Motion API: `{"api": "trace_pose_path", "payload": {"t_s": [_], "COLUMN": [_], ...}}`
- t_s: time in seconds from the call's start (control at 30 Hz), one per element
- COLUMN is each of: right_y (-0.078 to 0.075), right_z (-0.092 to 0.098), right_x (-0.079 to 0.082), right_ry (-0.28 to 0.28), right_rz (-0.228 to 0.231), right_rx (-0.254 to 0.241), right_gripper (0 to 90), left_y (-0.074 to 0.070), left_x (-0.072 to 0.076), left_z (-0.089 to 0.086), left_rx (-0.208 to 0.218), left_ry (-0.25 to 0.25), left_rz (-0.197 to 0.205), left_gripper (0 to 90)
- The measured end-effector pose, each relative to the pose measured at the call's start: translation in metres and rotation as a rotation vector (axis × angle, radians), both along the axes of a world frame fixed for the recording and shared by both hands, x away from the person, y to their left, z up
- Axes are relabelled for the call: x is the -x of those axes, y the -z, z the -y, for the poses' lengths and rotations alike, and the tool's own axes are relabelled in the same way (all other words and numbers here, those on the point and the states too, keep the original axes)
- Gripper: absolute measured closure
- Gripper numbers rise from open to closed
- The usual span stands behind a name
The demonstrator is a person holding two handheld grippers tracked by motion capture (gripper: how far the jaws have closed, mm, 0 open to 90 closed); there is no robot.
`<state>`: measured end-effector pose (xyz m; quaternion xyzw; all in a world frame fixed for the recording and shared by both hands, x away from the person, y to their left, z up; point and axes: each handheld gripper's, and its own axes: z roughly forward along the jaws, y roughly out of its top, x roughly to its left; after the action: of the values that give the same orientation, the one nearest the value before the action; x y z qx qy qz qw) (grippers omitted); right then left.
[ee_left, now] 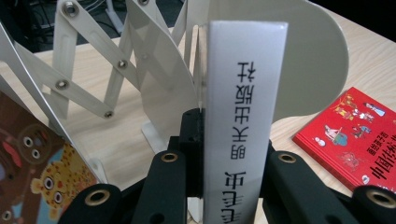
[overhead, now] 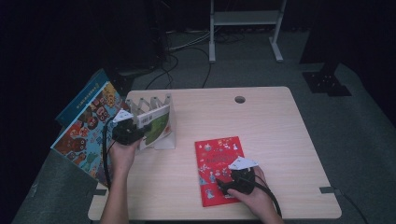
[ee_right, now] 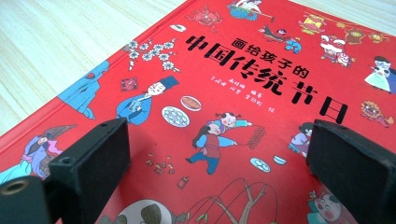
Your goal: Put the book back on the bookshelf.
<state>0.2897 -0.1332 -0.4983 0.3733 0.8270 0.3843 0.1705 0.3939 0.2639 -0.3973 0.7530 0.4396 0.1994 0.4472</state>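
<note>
Slotting a white book into the rack w/ the left gripper (overhead: 132, 132), red book waiting under the right.

Left gripper is pinching the white book (ee_left: 243, 126) by its spine, jaws pressed on both sides; in the high view it sits left of centre, book upright and going in beside the end plate of the rack (overhead: 163, 122). Right gripper (overhead: 236, 179), lower centre-right of the high view, is spread wide, jaws either side above the cover of the red book (ee_right: 224, 107), not gripping; whether it touches the cover I can't tell. Red book lies flat on the table (overhead: 280, 140), well apart from the rack. A big picture book (overhead: 86, 128) leans at the table's left edge, far left of frame. Judgement: 1st book approx. placed, not let go yet; red book & maybe the big one left to shelve.
</note>
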Motion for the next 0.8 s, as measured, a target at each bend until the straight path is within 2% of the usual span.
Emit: {"api": "trace_pose_path", "payload": {"t_s": [0.03, 0.2, 0.37, 0.53, 0.63, 0.73, 0.8], "right_y": [0.0, 0.0, 0.0, 0.0, 0.0, 0.0, 0.0], "right_z": [0.0, 0.0, 0.0, 0.0, 0.0, 0.0, 0.0], "right_x": [0.0, 0.0, 0.0, 0.0, 0.0, 0.0, 0.0], "right_ry": [-0.002, -0.002, -0.001, -0.002, -0.002, -0.001, -0.001], "right_rz": [0.001, 0.0, 0.0, 0.001, 0.001, 0.001, 0.001], "right_rx": [0.002, 0.002, 0.002, 0.002, 0.002, 0.002, 0.002], "right_gripper": [5.5, 5.5, 5.5, 5.5, 5.5, 5.5, 5.5], "left_y": [0.002, 0.003, 0.008, 0.021, 0.024, 0.026, 0.028], "left_x": [0.0, 0.001, 0.002, 0.001, 0.001, 0.001, 0.002], "left_z": [0.0, 0.001, 0.003, 0.006, 0.007, 0.008, 0.008], "left_rx": [0.005, -0.01, -0.037, -0.051, -0.055, -0.096, -0.108], "left_ry": [-0.001, 0.0, 0.005, 0.013, 0.009, 0.025, 0.026], "left_rz": [0.009, -0.009, -0.046, -0.09, -0.096, -0.112, -0.115], "left_gripper": [75.0, 74.9, 74.6, 74.5, 74.5, 74.4, 74.4]}}
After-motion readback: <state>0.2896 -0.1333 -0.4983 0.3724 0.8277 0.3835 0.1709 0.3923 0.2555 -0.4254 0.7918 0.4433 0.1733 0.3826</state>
